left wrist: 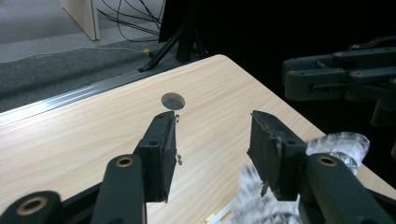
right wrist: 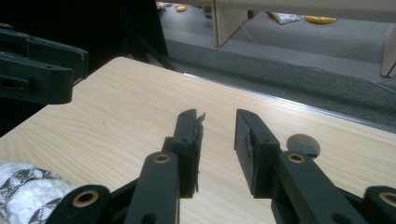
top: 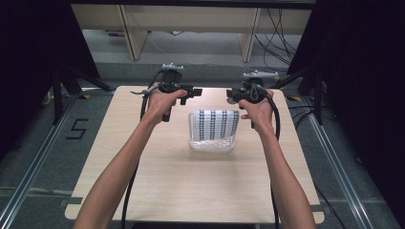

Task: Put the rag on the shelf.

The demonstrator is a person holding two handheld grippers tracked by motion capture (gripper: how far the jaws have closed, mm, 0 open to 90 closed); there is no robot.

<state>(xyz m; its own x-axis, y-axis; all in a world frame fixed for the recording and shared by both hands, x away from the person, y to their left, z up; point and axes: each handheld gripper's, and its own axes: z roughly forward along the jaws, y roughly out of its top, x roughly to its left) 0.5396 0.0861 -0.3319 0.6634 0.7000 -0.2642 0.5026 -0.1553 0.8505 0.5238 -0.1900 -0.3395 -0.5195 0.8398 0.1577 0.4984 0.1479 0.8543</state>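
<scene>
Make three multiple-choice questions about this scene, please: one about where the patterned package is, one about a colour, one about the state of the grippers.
1. Where does the patterned package lie?
A. at the table's left edge
B. near the middle of the table
C. on the floor

2. What colour are the jaws?
A. black
B. white
C. red

3. How are the left gripper and right gripper?
A. both shut on the package
B. one open, one shut
C. both open, holding nothing

Answers: 1 B, it sits centrally between both hands; 2 A, both pairs look black; 3 C, bare table shows between the jaws.

A: The clear plastic container with the black-and-white patterned cloth (left wrist: 338, 144) is blurred at 5 o'clock behind the left gripper's jaw.

B: At 8 o'clock in the right gripper view the picture's edge cuts off that container (right wrist: 28, 189); its contents are unclear.
</scene>
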